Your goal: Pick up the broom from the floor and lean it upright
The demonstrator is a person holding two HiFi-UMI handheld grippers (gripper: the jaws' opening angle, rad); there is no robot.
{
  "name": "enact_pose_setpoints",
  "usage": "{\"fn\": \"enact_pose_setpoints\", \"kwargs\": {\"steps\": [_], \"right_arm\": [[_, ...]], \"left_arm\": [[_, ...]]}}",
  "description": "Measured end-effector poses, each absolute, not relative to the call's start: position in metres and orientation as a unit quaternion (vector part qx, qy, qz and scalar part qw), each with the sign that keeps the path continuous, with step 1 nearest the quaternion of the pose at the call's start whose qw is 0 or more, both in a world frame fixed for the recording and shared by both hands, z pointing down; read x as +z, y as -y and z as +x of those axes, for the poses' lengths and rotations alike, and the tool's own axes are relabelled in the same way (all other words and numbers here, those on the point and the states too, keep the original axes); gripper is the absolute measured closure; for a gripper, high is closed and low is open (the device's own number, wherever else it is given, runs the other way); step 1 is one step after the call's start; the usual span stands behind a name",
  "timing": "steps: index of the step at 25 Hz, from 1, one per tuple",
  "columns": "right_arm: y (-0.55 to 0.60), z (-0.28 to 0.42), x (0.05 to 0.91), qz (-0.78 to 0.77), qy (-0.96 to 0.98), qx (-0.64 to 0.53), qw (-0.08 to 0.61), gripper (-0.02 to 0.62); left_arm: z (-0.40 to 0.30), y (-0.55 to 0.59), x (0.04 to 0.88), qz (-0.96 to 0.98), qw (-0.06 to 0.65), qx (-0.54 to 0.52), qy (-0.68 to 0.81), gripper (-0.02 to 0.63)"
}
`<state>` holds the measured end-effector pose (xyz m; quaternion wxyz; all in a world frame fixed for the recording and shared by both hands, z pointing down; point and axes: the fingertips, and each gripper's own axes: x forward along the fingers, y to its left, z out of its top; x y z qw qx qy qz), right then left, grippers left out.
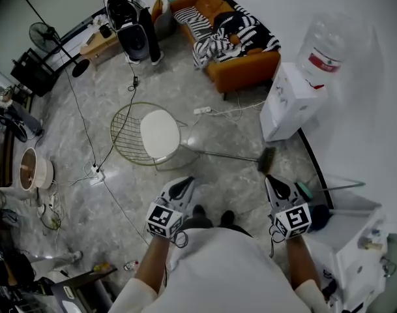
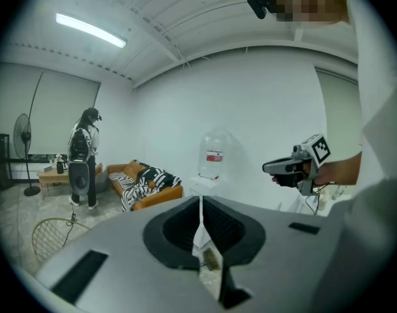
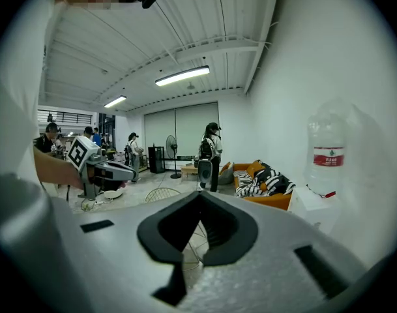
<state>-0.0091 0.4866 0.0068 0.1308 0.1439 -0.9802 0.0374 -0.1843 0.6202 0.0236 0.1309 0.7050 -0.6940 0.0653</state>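
Observation:
In the head view the broom (image 1: pixel 224 154) lies flat on the marble floor, its thin handle running from the wire chair to its dark bristle head (image 1: pixel 266 160) on the right. My left gripper (image 1: pixel 184 185) hovers above the floor short of the handle, shut and empty. My right gripper (image 1: pixel 272 183) hangs just short of the bristle head, also shut with nothing in it. The left gripper view shows the left gripper (image 2: pixel 200 204) with its jaws meeting, the bristle head (image 2: pixel 212 259) seen below them, and the right gripper (image 2: pixel 296 167) off to the side. In the right gripper view the right gripper (image 3: pixel 199 197) has its jaws together.
A wire chair (image 1: pixel 128 135) with a white cushion stands over the handle's far end. A water dispenser (image 1: pixel 293 100) and a white cabinet (image 1: pixel 354 240) line the right wall. An orange sofa (image 1: pixel 240 67), a standing person (image 1: pixel 130 18), a fan (image 1: pixel 45 38) and floor cables with a power strip (image 1: pixel 97 173) lie beyond.

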Motion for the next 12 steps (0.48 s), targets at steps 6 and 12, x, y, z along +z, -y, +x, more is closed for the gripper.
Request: {"fn": "enact_pose_setpoints", "kwargs": {"steps": [6, 12], "right_arm": [[-0.478, -0.012, 0.017, 0.14, 0.98, 0.046, 0.136, 0.598], [-0.467, -0.032, 0.025, 0.143, 0.978, 0.047, 0.146, 0.598]], "left_arm": [[-0.192, -0.619, 0.033, 0.695, 0.139, 0.069, 0.702, 0.591], [-0.217, -0.604, 0.041, 0.697, 0.143, 0.07, 0.699, 0.591]]}}
